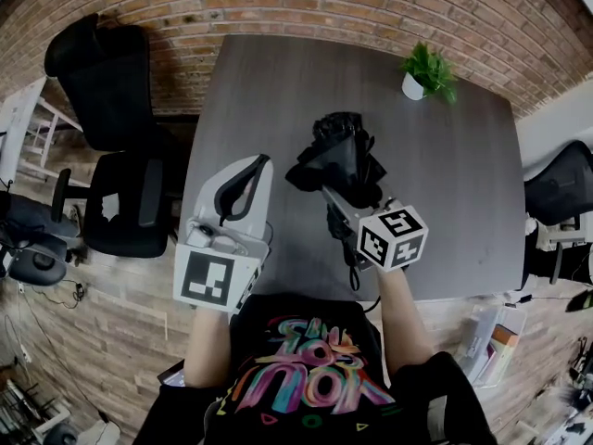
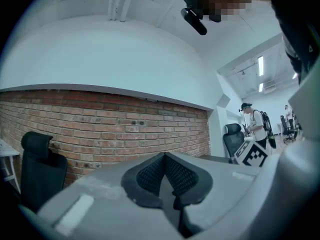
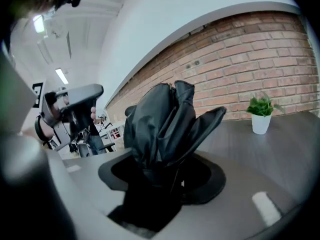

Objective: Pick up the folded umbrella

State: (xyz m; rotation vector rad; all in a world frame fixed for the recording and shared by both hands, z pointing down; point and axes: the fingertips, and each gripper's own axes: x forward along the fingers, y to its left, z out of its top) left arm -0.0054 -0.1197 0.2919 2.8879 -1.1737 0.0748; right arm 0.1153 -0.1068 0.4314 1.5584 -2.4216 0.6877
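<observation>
The black folded umbrella point(image 1: 339, 154) hangs above the grey table point(image 1: 454, 184), its loose canopy folds bunched out beyond the jaws. My right gripper point(image 1: 339, 193) is shut on it near the handle end. In the right gripper view the umbrella point(image 3: 161, 118) rises from between the dark pads of the right gripper point(image 3: 165, 176), clear of the tabletop. My left gripper point(image 1: 258, 167) is held out level over the table's left edge, apart from the umbrella. In its own view the left gripper point(image 2: 167, 179) has its ribbed pads pressed together with nothing between them.
A small green plant in a white pot point(image 1: 426, 72) stands at the table's far right. A black office chair point(image 1: 116, 109) sits left of the table, another chair point(image 1: 561, 193) at the right. A brick wall point(image 1: 306, 3) runs behind. A person point(image 2: 256, 124) stands far off.
</observation>
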